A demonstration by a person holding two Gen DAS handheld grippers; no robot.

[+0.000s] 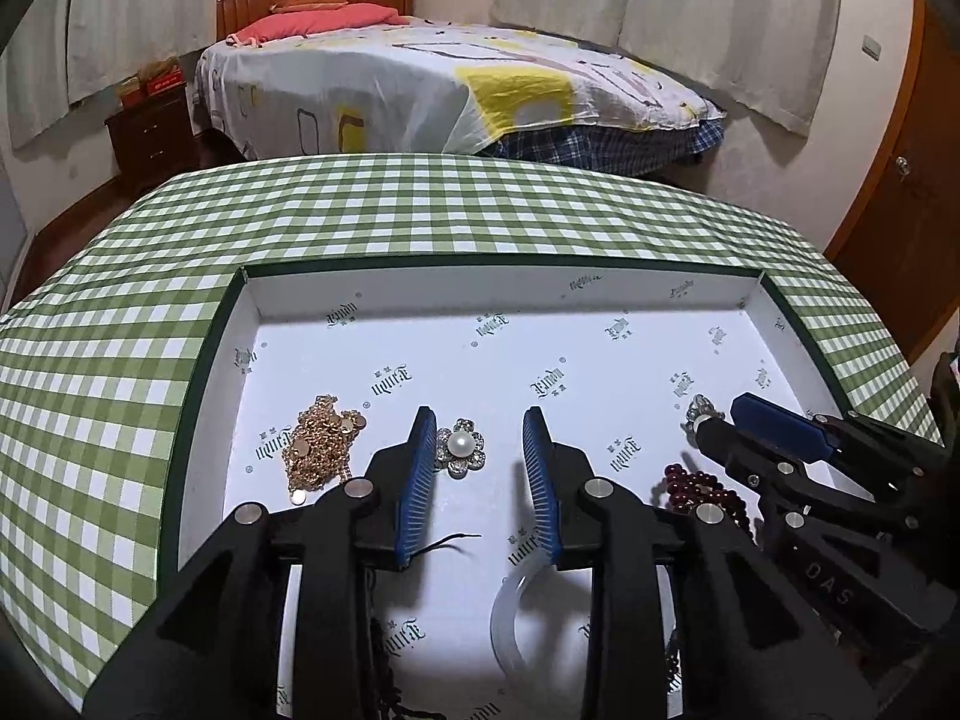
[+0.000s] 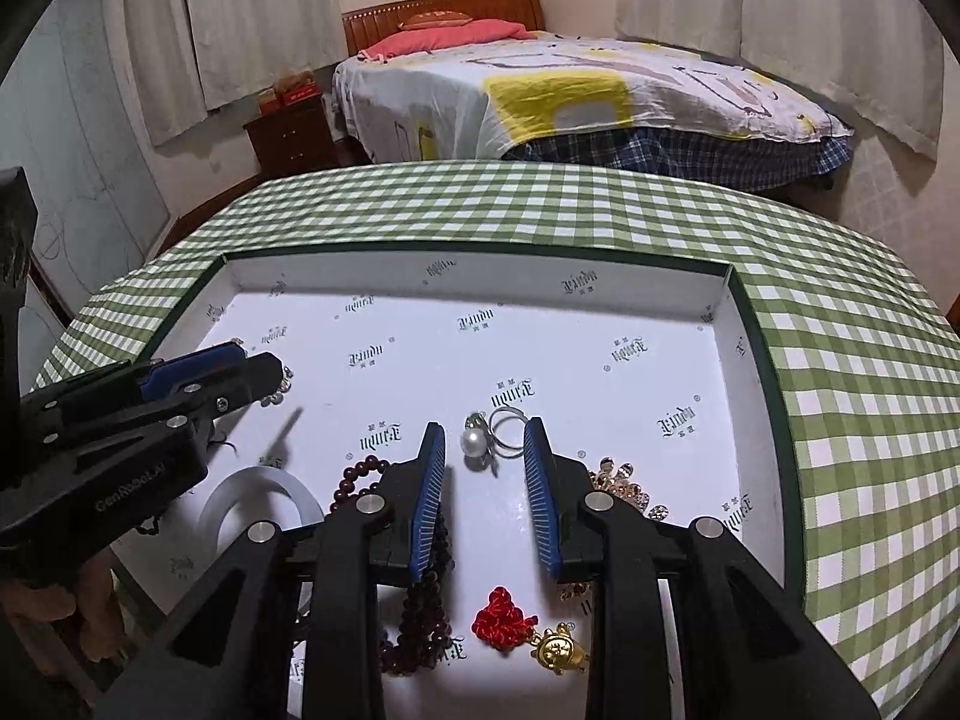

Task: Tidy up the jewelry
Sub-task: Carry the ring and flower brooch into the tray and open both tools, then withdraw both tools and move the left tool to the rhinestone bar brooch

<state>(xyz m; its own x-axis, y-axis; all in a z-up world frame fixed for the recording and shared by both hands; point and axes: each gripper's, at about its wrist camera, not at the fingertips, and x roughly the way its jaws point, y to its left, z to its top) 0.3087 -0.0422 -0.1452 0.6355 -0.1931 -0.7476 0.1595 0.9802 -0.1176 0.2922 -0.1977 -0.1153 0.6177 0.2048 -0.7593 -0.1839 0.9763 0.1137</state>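
A shallow white box is seen on a green-checked tablecloth, jewelry spread loosely across its floor. Dark red beads and a clear bangle lie near; a gold chain is heaped at left. The left gripper is held partly open over a pearl brooch — nothing gripped. The right gripper is likewise parted around a pearl ring, pads apart from it. Sorting appears barely begun — no groups are discernible.
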